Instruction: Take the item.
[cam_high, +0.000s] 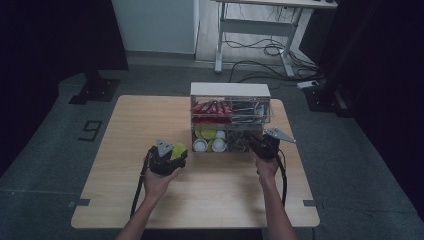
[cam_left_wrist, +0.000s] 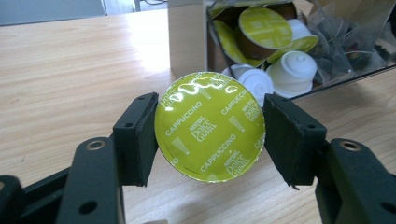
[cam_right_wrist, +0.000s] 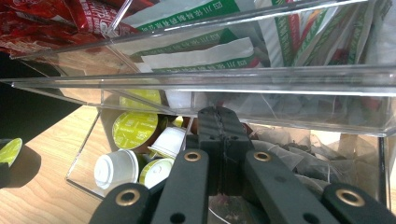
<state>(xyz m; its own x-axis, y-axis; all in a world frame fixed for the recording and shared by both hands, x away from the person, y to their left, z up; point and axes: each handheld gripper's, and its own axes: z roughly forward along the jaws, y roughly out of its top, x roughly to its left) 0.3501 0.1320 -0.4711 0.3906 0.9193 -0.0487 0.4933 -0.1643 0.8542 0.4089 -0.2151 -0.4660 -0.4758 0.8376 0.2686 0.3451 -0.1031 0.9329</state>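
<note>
— The left gripper (cam_left_wrist: 210, 135) has its pads (cam_left_wrist: 140, 137) clamped on the rim of a green cappuccino capsule (cam_left_wrist: 210, 127), foil lid facing us, held over the near-left part of the table (cam_high: 125, 150), just left of the clear organizer (cam_high: 230, 120).

— And the right gripper (cam_right_wrist: 219, 135)?

— Jaws pressed together, holding nothing, nosed into the organizer's lower right compartment by the tea bags (cam_right_wrist: 299, 154).

— Will the capsule hold?

— Likely. It looks light, with a stiff plastic rim. The foil seems thin and slick, so gripping the edge is wiser.
</note>
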